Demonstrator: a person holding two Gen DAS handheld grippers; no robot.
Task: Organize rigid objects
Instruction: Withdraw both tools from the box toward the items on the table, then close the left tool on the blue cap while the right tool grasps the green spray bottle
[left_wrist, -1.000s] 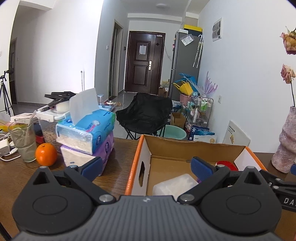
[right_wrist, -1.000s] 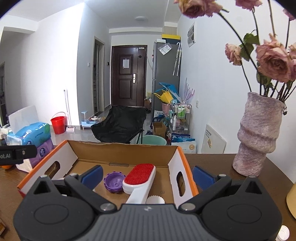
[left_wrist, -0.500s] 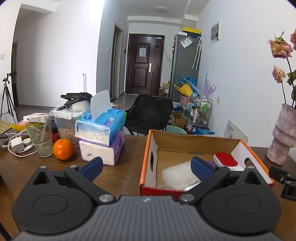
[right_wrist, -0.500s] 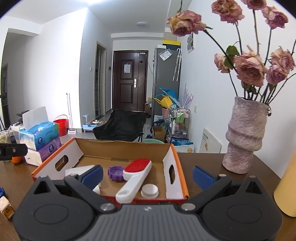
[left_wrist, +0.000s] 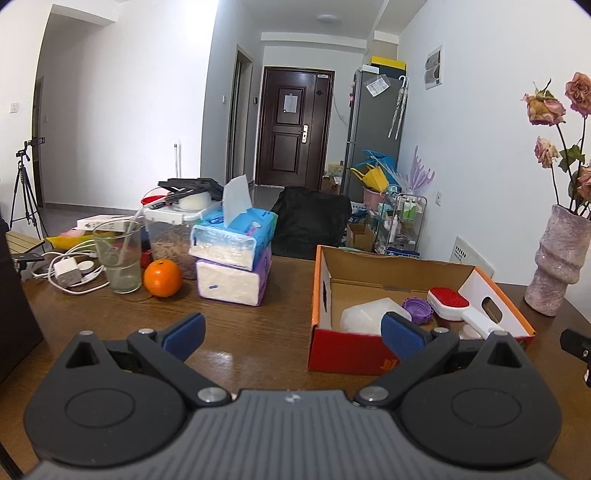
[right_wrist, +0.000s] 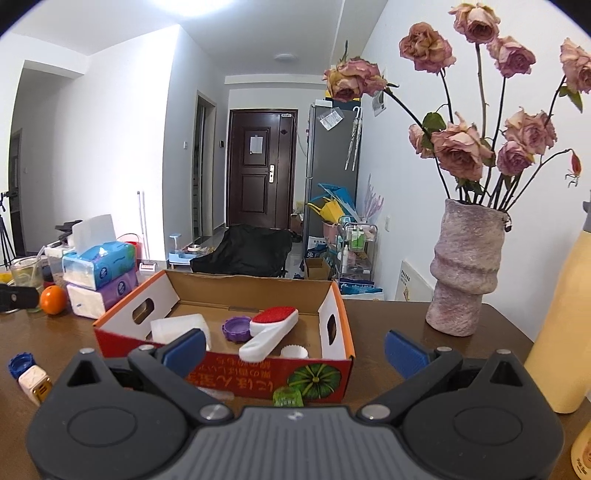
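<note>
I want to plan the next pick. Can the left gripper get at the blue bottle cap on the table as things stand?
Probably yes. The blue bottle cap lies on open table, outside the cardboard box, touching a small white block. The left gripper is open and empty.

Red-and-white brush (right_wrist: 274, 325), purple cap (right_wrist: 236, 328), orange-rimmed box (right_wrist: 334, 363), possibly pumpkin-printed

Bare table (left_wrist: 240, 339) lies open between tissue packs (left_wrist: 234, 258) and cardboard box (right_wrist: 258, 380). Box top open; brush (right_wrist: 271, 332), purple cap (right_wrist: 236, 329) and white container (right_wrist: 181, 332) occupy floor. Vase (right_wrist: 465, 269) and yellow bottle (right_wrist: 561, 332) crowd right side; small items (right_wrist: 29, 376) left.
</note>
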